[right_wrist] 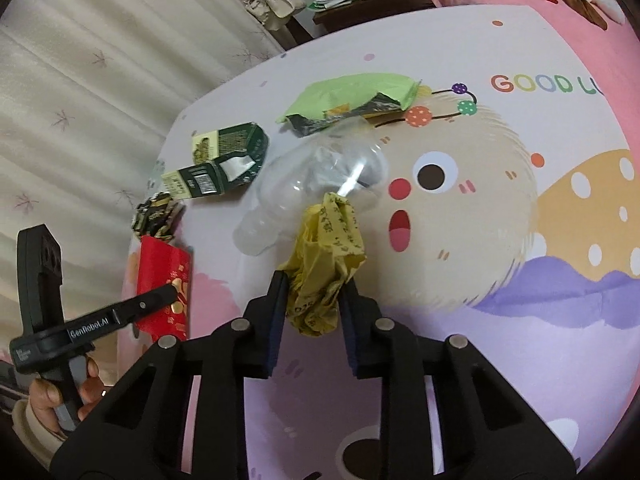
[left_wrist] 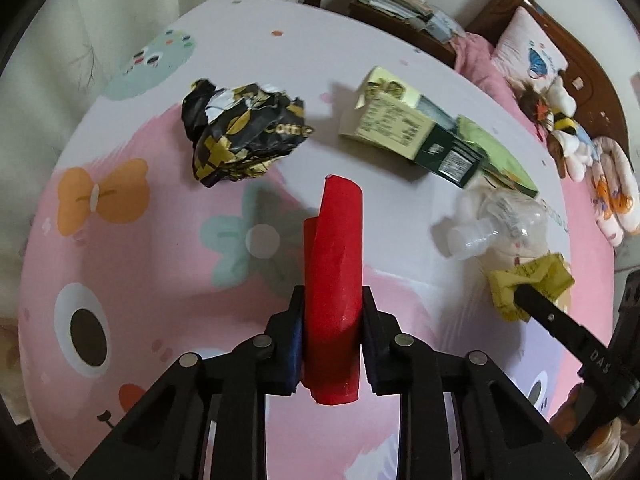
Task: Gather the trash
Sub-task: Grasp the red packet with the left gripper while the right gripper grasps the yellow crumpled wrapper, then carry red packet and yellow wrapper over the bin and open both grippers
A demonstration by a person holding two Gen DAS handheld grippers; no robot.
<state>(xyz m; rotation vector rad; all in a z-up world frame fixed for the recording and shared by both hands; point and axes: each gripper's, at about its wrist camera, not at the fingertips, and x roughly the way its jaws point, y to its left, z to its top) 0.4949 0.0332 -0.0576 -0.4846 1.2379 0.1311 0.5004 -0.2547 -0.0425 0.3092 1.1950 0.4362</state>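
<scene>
Left gripper [left_wrist: 331, 320]: jaws clamped on a folded red envelope [left_wrist: 334, 280], lifted clear above the bed [left_wrist: 120, 280]; right gripper [right_wrist: 314, 304]: jaws pinched around a crumpled yellow wrapper [right_wrist: 324, 264], also held up. Just beyond, lying on the cartoon-print sheet: a crushed clear plastic bottle [right_wrist: 316, 184], a flattened green carton [left_wrist: 416, 132], a green packet [right_wrist: 352, 100], a black-and-gold crumpled wrapper [left_wrist: 244, 132] well apart to the left. Likely mid-collection, both grippers loaded; no bin or bag in view. Next: carry both pieces to a receptacle, release, return for the remaining four.
</scene>
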